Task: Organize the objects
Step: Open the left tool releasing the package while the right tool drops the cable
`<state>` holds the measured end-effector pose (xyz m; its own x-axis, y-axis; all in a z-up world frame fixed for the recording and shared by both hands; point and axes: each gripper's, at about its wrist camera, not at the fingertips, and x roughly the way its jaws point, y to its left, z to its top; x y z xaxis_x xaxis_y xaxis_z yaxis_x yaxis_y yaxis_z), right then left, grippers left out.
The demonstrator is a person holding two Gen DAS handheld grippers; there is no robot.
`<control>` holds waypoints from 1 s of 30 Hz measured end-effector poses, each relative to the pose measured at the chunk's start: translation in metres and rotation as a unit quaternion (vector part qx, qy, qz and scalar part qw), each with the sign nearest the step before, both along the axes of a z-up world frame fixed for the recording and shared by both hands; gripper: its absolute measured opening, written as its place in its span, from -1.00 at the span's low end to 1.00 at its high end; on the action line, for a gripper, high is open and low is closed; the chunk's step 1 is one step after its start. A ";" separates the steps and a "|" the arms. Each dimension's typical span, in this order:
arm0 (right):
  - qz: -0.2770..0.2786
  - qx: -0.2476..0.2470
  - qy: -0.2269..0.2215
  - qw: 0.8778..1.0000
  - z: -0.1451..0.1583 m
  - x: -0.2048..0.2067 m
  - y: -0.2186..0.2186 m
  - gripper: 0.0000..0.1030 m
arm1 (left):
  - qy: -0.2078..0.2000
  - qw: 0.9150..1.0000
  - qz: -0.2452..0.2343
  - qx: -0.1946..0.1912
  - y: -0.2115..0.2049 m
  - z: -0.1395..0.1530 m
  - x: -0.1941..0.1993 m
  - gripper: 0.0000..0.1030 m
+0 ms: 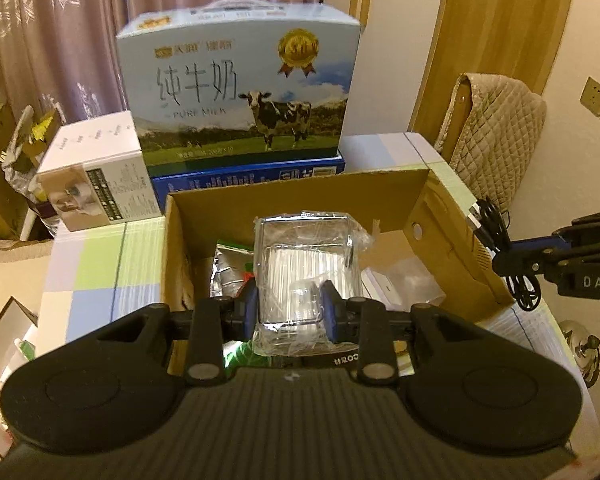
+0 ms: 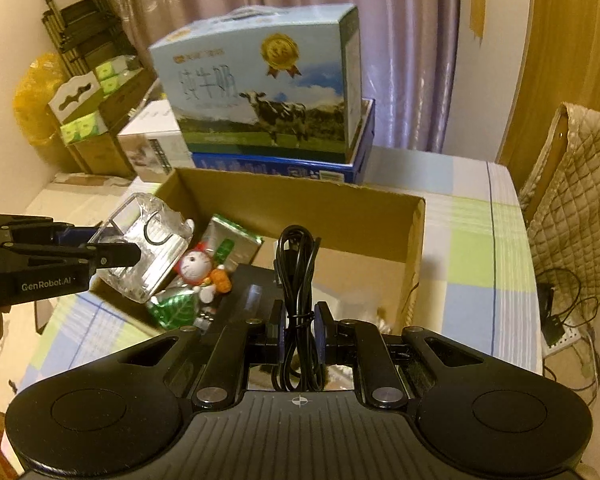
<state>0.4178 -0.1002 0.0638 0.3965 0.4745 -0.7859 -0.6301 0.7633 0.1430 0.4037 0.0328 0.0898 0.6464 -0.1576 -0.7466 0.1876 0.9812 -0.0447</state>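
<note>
An open cardboard box (image 1: 300, 196) (image 2: 300, 200) stands on the checkered tabletop. My left gripper (image 1: 291, 304) is shut on a clear plastic case wrapped in film (image 1: 306, 264), held over the box's near left part; it also shows in the right wrist view (image 2: 144, 248). My right gripper (image 2: 299, 332) is shut on a bundled black cable (image 2: 298, 272), held above the box's near edge; the cable also shows at the right in the left wrist view (image 1: 496, 232). In the box lie a small toy figure (image 2: 196, 270), foil packets (image 2: 230, 236) and a white item (image 1: 388, 284).
A milk carton case (image 1: 240, 92) sits on a blue box (image 1: 252, 178) behind the cardboard box. A white box (image 1: 96, 180) stands at the back left. A quilted chair (image 2: 576, 200) is at the right, with cables on the floor. Cartons pile up at the far left.
</note>
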 end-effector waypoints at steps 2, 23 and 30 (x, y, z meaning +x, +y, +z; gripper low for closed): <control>-0.003 0.002 0.008 1.000 -0.008 0.005 -0.001 -0.79 | 0.002 1.000 -0.004 -0.004 -0.003 -0.008 0.008 -0.48; -0.016 0.008 0.009 1.000 -0.022 0.018 0.000 -0.78 | -0.004 1.000 0.005 -0.008 0.000 -0.032 0.017 -0.02; -0.049 0.060 0.020 0.997 -0.024 0.030 -0.006 -0.58 | -0.006 1.000 0.007 -0.008 0.003 -0.032 0.014 0.23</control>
